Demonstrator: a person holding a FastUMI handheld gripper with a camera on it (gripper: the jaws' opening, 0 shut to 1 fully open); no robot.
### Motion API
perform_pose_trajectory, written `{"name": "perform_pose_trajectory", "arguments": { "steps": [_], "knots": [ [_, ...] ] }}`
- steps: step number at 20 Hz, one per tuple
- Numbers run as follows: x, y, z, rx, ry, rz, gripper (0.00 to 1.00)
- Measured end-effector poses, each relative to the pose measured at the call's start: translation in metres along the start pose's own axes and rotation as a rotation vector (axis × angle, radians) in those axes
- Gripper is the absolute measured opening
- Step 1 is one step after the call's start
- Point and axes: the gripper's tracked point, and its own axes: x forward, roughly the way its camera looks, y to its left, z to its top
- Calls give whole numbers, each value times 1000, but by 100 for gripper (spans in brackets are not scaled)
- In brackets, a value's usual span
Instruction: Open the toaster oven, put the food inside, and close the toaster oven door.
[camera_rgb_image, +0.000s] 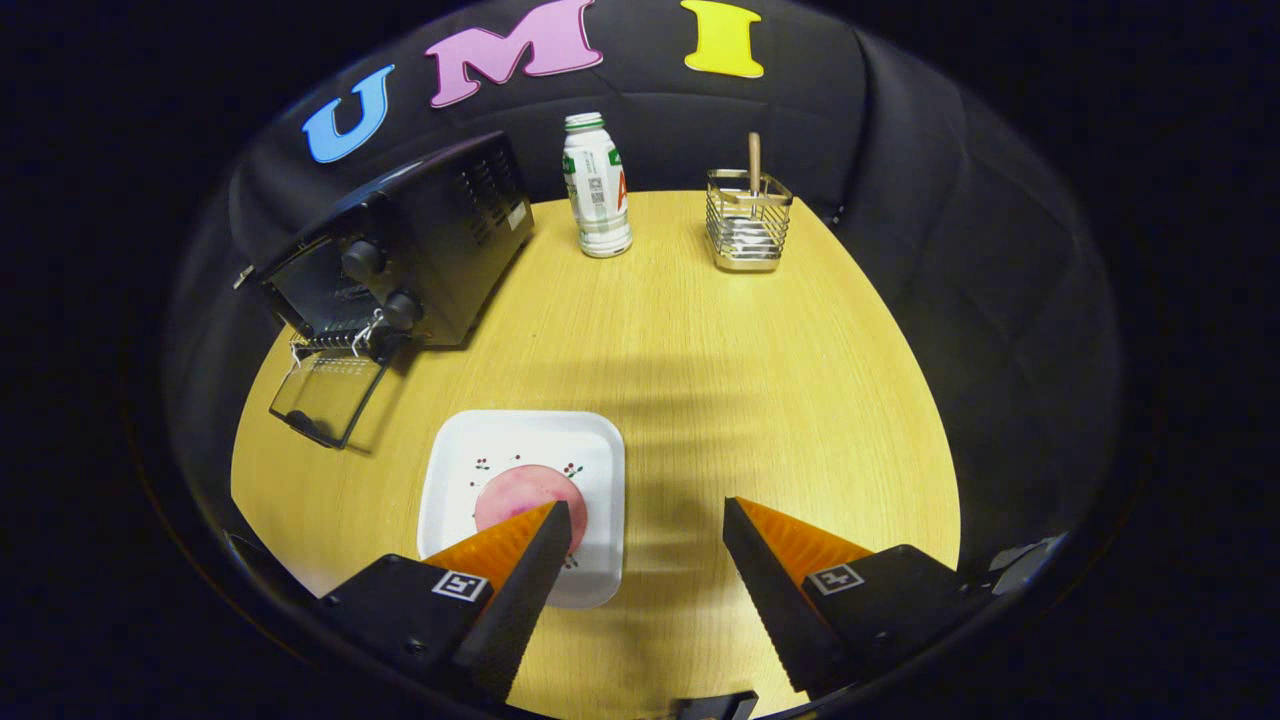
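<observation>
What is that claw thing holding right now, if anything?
Nothing. The gripper is open with bare table between its fingers; the pink food lies on the white plate, partly behind one finger.

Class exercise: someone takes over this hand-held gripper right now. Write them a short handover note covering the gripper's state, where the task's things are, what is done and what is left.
Gripper: open, holding nothing, fingers spread above the table.
Food: pink round piece on the white plate, partly under one fingertip, not between the fingers.
Toaster oven: beyond the plate to one side, its glass door already folded down open onto the table.
Also on the table, far edge: a bottle and a wire utensil holder.
Done: door opened.
Left: grasp the food, place it inside the oven, close the door.
</observation>
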Motion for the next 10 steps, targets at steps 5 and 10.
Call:
{"name": "perform_pose_trajectory", "arguments": {
  "steps": [5,10],
  "knots": [
    [24,4,-5,13,69,14,100],
    [36,6,-14,-2,118,12,100]
  ]
}}
